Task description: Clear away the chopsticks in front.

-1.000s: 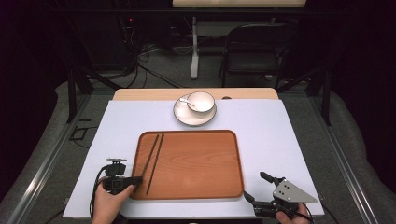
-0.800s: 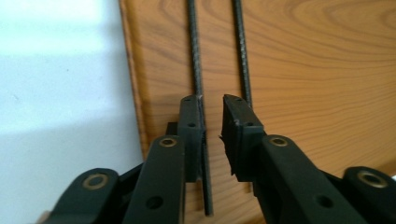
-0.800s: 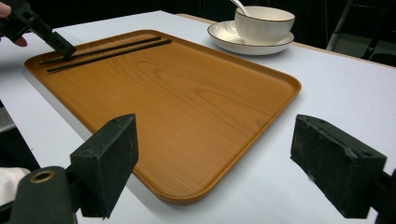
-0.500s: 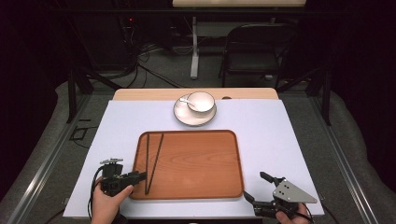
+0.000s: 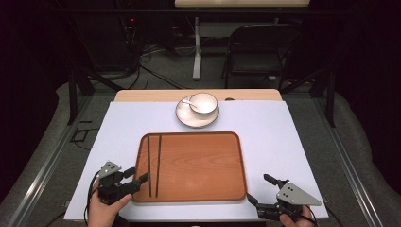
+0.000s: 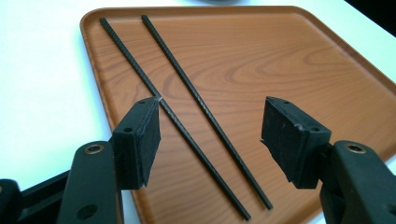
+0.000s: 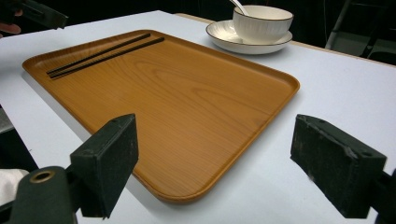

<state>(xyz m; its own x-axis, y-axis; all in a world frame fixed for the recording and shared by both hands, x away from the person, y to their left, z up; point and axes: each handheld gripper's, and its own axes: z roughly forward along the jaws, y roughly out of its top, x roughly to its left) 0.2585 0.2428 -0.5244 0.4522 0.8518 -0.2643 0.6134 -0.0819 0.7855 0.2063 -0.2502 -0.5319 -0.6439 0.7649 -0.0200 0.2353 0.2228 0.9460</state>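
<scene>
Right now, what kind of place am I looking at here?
Likely a lab or studio set up for recording, not a dining room: a white-covered table with a staged wooden tray, dark surroundings with loose cables on the floor, and a folding chair behind.

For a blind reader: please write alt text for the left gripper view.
The left gripper, jaws open, is poised low over two black chopsticks lying side by side on a wooden tray, which rests on a white table.

Dark lab: cables [image 5: 156,78] on floor, metal stands [image 5: 78,85].
</scene>
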